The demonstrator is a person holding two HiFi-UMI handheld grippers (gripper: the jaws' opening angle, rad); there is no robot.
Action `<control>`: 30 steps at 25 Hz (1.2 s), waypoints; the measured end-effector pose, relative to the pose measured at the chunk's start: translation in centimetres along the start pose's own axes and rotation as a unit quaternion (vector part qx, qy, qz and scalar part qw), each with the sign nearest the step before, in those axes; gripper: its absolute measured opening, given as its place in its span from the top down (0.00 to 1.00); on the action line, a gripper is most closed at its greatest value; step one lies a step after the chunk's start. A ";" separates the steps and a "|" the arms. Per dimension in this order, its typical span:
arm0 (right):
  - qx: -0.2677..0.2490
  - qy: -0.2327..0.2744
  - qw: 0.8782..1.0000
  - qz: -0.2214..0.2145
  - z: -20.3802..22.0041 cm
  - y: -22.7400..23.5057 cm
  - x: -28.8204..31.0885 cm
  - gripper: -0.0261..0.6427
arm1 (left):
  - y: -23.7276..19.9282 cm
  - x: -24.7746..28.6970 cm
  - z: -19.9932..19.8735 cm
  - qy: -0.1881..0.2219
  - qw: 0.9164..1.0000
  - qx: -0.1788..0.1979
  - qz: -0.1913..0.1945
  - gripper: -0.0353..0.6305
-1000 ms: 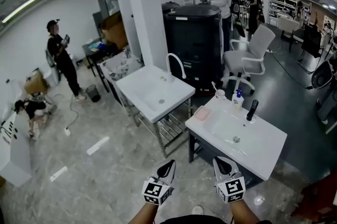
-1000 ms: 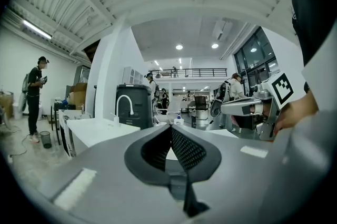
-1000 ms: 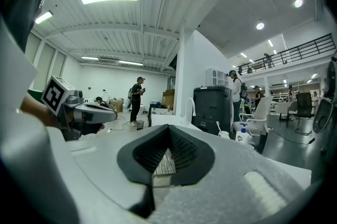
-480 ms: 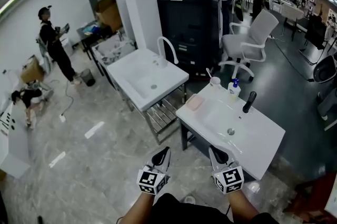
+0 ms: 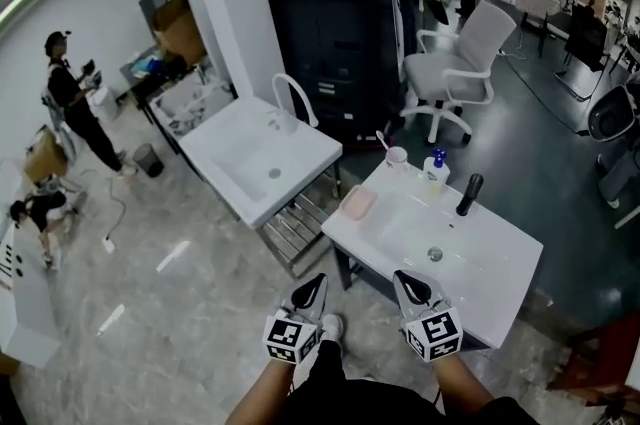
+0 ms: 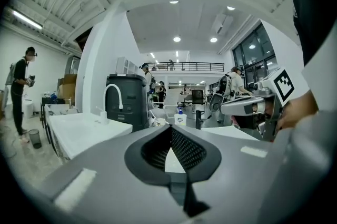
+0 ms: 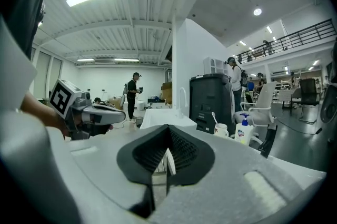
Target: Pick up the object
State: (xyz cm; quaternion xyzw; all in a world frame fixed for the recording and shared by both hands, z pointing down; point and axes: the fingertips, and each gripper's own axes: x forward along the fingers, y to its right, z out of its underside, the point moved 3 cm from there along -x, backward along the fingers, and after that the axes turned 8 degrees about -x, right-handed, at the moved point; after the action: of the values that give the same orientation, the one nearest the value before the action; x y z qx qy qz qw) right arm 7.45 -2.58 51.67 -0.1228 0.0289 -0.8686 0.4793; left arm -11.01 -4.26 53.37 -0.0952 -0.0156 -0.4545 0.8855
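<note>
A white sink unit (image 5: 495, 285) stands just ahead of me. On its rim lie a pink pad (image 5: 357, 203), a white cup (image 5: 396, 157) with a toothbrush, a blue-pump soap bottle (image 5: 435, 171) and a black tap (image 5: 467, 194). My left gripper (image 5: 311, 288) hangs over the floor at the sink's near left corner, shut and empty. My right gripper (image 5: 410, 285) hovers at the sink's front edge, also shut with nothing in it. The left gripper view shows the left gripper (image 6: 169, 128) with its jaws together. The right gripper (image 7: 167, 128) points toward the cup (image 7: 221, 129) and bottle (image 7: 243, 132).
A second white sink (image 5: 240, 153) with a curved white tap (image 5: 290, 98) stands to the left on a metal frame. Behind are a black cabinet (image 5: 335, 43), a white pillar (image 5: 225, 3) and a white office chair (image 5: 460, 63). People stand at the far left (image 5: 70, 103) and back.
The view has moved forward toward the near sink, which now sits closer below me. Both grippers keep their place side by side and stay shut.
</note>
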 end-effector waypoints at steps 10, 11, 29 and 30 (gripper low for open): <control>0.009 -0.014 0.999 0.041 -1.1 5.6 9.4 0.96 | -7.5 10.3 -3.4 -0.039 0.998 0.042 0.035 0.93; 0.010 -0.016 0.999 0.046 -1.2 6.3 10.3 0.96 | -7.9 11.4 -3.6 -0.041 0.997 0.044 0.043 0.93; 0.020 -0.048 0.987 0.155 -2.0 11.9 17.5 0.96 | -15.6 22.4 -2.1 -0.138 0.989 0.014 0.057 0.93; 0.017 -0.051 0.985 0.166 -1.9 12.3 17.2 0.96 | -15.6 22.9 -1.9 -0.139 0.988 0.015 0.064 0.93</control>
State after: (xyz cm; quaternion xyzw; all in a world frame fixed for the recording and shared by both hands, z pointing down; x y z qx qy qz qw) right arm 8.34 -23.81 50.98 -0.1518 0.0093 -0.7702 0.6194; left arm -10.28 -31.86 56.49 -0.1450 -0.1396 -0.3792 0.9032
